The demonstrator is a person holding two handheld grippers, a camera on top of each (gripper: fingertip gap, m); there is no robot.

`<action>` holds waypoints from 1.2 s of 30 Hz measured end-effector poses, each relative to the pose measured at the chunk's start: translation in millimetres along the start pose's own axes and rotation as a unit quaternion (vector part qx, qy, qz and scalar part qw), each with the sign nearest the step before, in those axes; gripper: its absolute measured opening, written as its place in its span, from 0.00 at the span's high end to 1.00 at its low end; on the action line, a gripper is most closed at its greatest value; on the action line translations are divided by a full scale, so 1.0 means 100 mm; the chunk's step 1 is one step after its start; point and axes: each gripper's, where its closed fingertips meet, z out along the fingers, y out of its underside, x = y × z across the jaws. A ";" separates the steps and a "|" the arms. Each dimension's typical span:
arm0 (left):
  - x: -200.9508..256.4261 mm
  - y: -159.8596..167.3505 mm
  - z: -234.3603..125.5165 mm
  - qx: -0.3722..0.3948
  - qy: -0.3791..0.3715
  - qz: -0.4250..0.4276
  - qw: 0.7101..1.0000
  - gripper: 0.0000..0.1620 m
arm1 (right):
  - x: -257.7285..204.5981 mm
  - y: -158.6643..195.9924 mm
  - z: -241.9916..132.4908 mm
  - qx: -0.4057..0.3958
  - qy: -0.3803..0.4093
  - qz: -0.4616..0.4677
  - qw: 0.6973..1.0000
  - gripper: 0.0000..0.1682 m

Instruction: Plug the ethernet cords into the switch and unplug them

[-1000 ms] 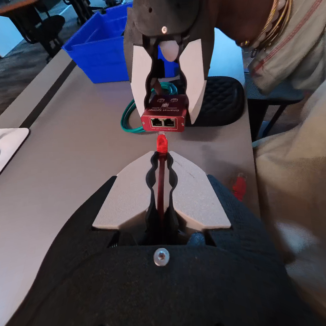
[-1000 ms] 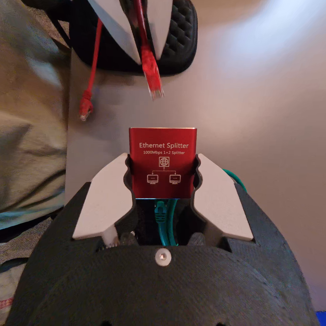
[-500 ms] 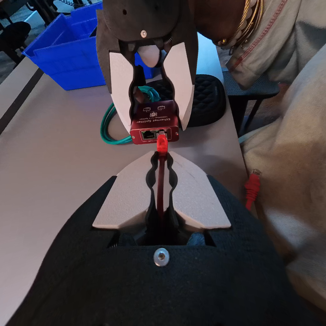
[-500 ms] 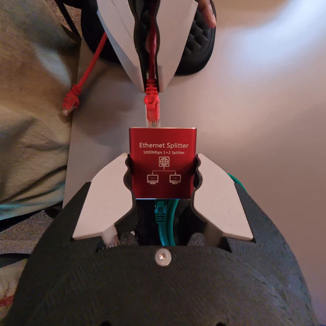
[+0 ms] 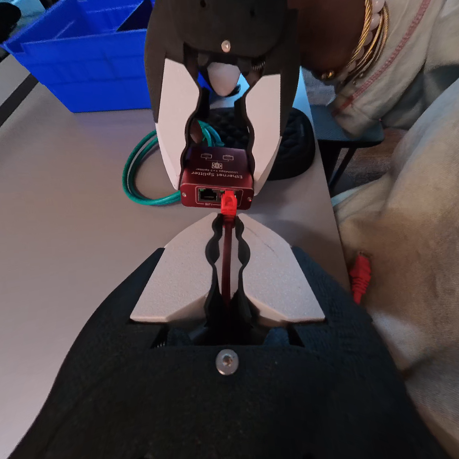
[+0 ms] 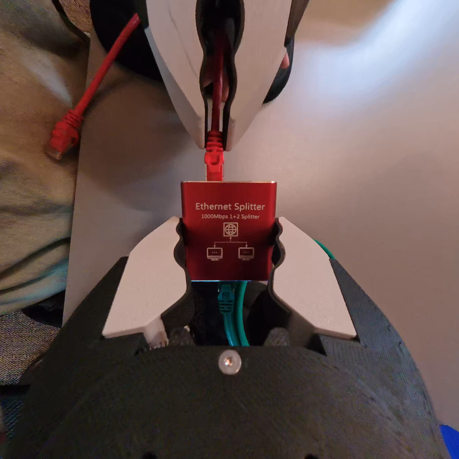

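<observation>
dim, warm indoor light; pale glare on table (image 6: pixel 372 74) upper right; wide-angle edge stretch; periphery blurred.

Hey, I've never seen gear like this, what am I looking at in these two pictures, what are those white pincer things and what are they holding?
Those are two hand-held grippers, one in each of a person's hands, each with a camera looking along its two white fingers. So every picture shows its own gripper at the bottom and the other one facing it at the top.

The left gripper is shut on a red cord, whose plug sits in one of two front ports of a small red switch; the port beside it is empty. The right gripper clamps the switch by its sides. A green cord is plugged into the switch's back and loops over the grey table. Also there: a blue bin, a black quilted pad, and the red cord's loose other plug at the table edge.
</observation>
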 end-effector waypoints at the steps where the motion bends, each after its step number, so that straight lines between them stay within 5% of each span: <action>1: -0.01 0.02 0.02 -0.014 -0.004 0.005 1.000 0.95 | 0.00 0.01 0.01 -0.003 0.000 0.001 1.000 0.59; 7: -0.08 -0.04 -0.02 -0.011 -0.013 0.020 1.000 0.94 | 0.04 0.01 -0.01 -0.001 0.001 0.020 1.000 0.59; 11: -0.32 -0.27 -0.28 0.046 -0.108 0.023 0.993 0.61 | 0.16 0.00 -0.06 0.008 0.021 0.044 0.999 0.59; 13: -0.44 -0.35 -0.56 0.079 -0.173 0.028 0.981 0.53 | 0.20 0.08 -0.04 -0.011 0.028 0.047 0.998 0.59; 19: -0.85 -0.25 -2.11 0.123 -0.417 -0.015 0.900 0.56 | 0.20 0.14 0.05 -0.016 0.024 0.059 0.998 0.58; 22: -0.95 0.21 -2.78 0.050 -0.469 -0.085 0.878 0.60 | 0.20 0.15 0.07 -0.011 0.021 0.066 0.998 0.59; 24: -0.95 0.76 -2.98 -0.049 -0.450 -0.151 0.879 0.61 | 0.20 0.16 0.08 -0.011 0.019 0.069 0.997 0.59; 29: -0.93 1.96 -3.32 -0.267 -0.418 -0.274 0.824 0.68 | 0.19 0.19 0.13 -0.026 0.014 0.073 0.997 0.59; 36: -0.85 2.54 -3.47 -0.405 -0.388 -0.335 0.757 0.69 | 0.20 0.20 0.14 -0.032 0.010 0.076 0.997 0.58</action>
